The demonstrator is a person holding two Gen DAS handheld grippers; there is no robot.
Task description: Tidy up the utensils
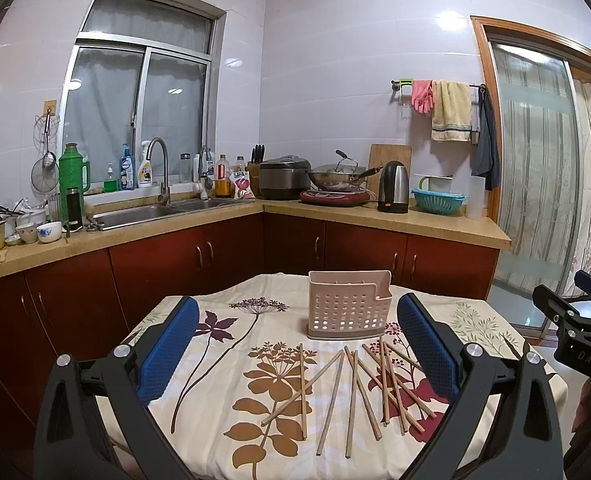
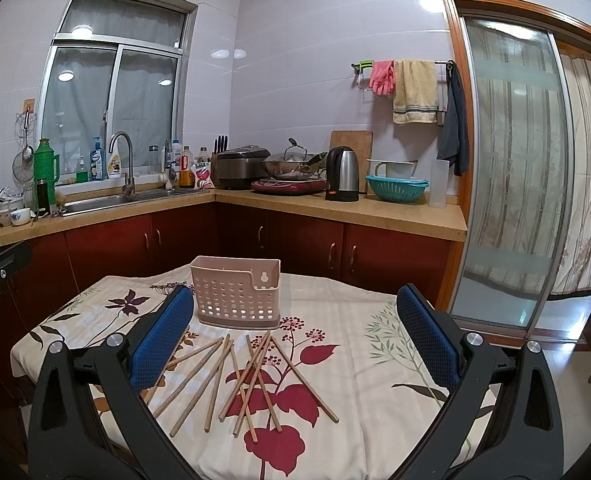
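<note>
Several wooden chopsticks [image 1: 355, 388] [image 2: 251, 384] lie scattered on a floral tablecloth [image 1: 223, 360] [image 2: 375, 360]. Behind them stands a pale pink perforated utensil holder [image 1: 349, 304] [image 2: 235, 294], upright, with nothing showing above its rim. My left gripper [image 1: 297, 344] hovers open above the near side of the table, its blue pads [image 1: 169, 352] wide apart and nothing between them. My right gripper [image 2: 295, 336] is likewise open and empty, above the chopsticks. The right gripper's body [image 1: 575, 320] shows at the right edge of the left wrist view.
A kitchen counter [image 1: 375, 220] with dark red cabinets wraps behind the table, holding a sink [image 1: 143, 212], kettle [image 1: 393, 186], wok [image 1: 335, 176] and teal colander [image 1: 437, 200]. A glass sliding door [image 2: 511, 176] stands to the right. The table's near edge is close below both grippers.
</note>
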